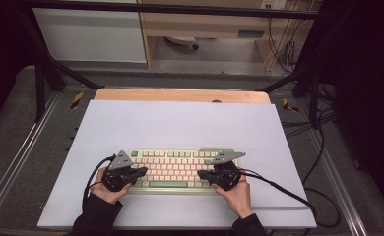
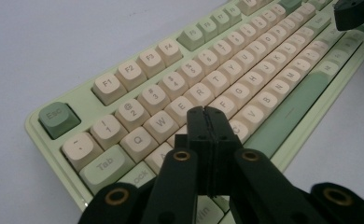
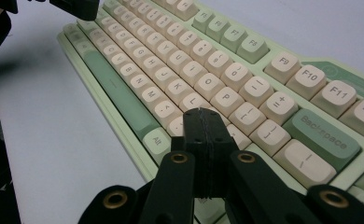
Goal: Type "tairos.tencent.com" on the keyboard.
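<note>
Closed claws (image 2: 207, 112) over keyboard's (image 1: 173, 169) ends

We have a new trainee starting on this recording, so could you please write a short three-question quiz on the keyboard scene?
1. True or false: the left gripper has its jaws shut.
2. Which end of the keyboard is the right gripper over? A. the Esc end B. the Backspace end C. neither; it is off the keyboard
3. What colour is the space bar?

Key
1. True; the two jaws meet with nothing between them.
2. B; the Backspace key lies just beside its shut jaws.
3. Green, like the Esc key; most letter keys are cream.
</note>
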`<state>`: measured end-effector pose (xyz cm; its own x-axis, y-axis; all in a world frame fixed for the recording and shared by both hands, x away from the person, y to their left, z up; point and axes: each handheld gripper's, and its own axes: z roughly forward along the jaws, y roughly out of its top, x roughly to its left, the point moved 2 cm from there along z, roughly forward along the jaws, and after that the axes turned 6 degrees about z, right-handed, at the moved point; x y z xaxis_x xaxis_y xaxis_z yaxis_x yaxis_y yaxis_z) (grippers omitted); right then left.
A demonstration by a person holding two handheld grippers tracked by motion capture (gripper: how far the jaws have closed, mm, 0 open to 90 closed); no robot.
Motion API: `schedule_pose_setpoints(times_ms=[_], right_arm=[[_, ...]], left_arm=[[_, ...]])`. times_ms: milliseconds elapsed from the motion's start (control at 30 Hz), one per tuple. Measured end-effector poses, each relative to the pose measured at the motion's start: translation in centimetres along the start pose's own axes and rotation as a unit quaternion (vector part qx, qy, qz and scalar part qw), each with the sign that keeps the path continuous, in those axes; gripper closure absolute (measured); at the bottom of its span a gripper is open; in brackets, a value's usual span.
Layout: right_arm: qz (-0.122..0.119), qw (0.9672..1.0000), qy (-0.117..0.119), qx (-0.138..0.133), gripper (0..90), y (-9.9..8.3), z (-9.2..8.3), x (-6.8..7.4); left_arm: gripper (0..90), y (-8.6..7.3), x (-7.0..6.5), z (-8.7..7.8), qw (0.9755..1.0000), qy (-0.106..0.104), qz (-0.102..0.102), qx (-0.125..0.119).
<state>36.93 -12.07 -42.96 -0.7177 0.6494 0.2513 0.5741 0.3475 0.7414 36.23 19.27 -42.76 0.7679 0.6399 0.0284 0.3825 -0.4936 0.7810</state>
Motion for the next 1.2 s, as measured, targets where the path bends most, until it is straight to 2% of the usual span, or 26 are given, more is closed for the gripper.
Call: schedule_pose_setpoints(times_ms=[733,1200], right_arm=[[0.001,1.0,-0.002,-0.001,90.0,-0.2,-0.3,-0.1],[0.0,1.0,-0.001,-0.001,90.0,-0.3,-0.3,-0.1]], left_arm=[[89.4,2.6,-1.0,2.3,0.9999,-0.006,0.014,0.004],[89.4,3.0,-0.9,4.6,0.9999,0.001,0.007,0.015]])
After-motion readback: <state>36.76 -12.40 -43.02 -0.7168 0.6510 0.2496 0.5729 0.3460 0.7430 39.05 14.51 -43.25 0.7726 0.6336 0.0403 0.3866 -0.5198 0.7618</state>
